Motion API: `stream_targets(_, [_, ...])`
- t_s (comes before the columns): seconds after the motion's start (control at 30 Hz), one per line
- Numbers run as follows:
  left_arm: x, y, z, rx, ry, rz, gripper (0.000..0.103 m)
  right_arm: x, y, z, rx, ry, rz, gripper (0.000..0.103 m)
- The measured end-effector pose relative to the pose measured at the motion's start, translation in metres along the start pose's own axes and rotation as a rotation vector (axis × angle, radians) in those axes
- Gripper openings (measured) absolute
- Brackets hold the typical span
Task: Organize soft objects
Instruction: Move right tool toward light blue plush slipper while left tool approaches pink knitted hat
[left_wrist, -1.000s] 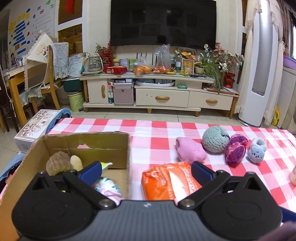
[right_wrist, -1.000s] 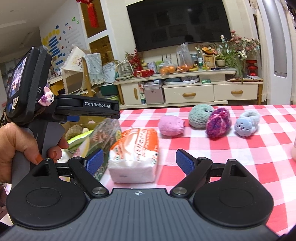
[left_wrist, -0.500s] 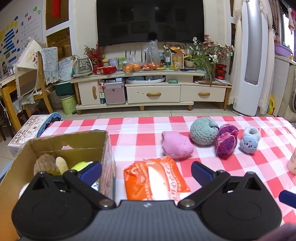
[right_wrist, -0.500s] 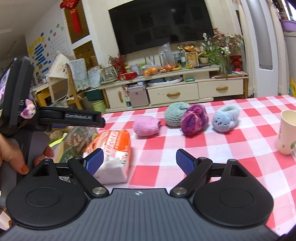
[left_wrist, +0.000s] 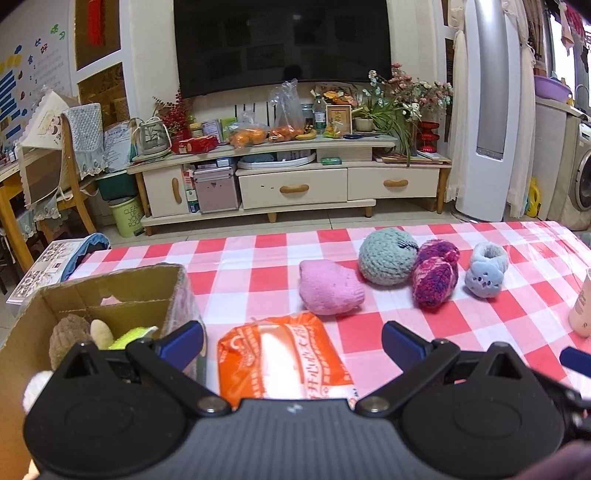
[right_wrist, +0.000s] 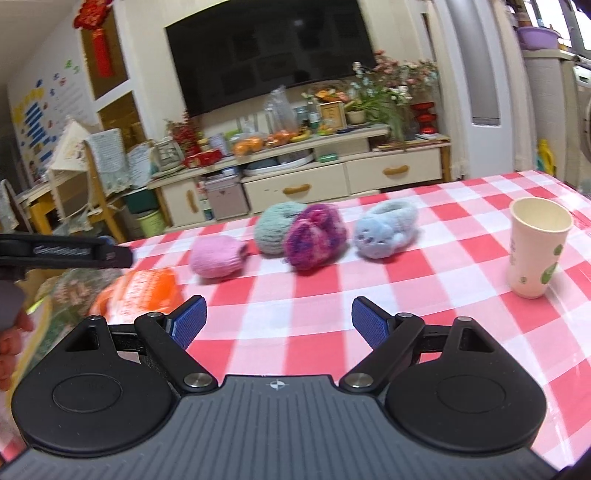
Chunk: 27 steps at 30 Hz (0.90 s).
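Note:
My left gripper is open, its fingers either side of an orange tissue pack lying on the checked tablecloth. A cardboard box at the left holds several soft toys. Beyond lie a pink knit piece, a grey-green ball, a purple ball and a light blue plush slipper. My right gripper is open and empty over bare cloth, in front of the same pink piece, grey-green ball, purple ball and blue slipper. The tissue pack is at its left.
A paper cup stands at the right of the table, and shows at the edge of the left wrist view. The other handheld unit is at the left. A TV stand and chair stand beyond the table.
Both grippers have swung to the right. The box has slid toward the left edge of the left view; the cup has come into the right view. Both stay open.

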<state>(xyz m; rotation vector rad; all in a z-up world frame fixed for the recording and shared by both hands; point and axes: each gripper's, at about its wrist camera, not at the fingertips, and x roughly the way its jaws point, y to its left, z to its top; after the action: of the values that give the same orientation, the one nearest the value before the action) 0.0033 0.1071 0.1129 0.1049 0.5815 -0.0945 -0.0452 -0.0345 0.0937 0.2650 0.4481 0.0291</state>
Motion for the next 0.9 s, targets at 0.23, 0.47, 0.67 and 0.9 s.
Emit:
stream_targets(0.23, [0.005,-0.014,0.001,0.021,-0.009,0.003,0.102,0.026,-0.034,0.004,0.027,-0.013,-0.081,0.103])
stream_targets(0.47, [0.014,-0.02,0.006,-0.005,-0.006,0.019,0.102,0.06,-0.063,0.017,0.036,-0.041,-0.141,0.103])
stream_targets(0.67, [0.024,-0.022,0.008,-0.065,0.017,0.024,0.102,0.093,-0.089,0.033,0.072,-0.034,-0.17,0.103])
stream_targets(0.9, [0.045,-0.039,0.011,-0.061,0.05,0.026,0.102,0.136,-0.111,0.044,0.124,0.008,-0.164,0.103])
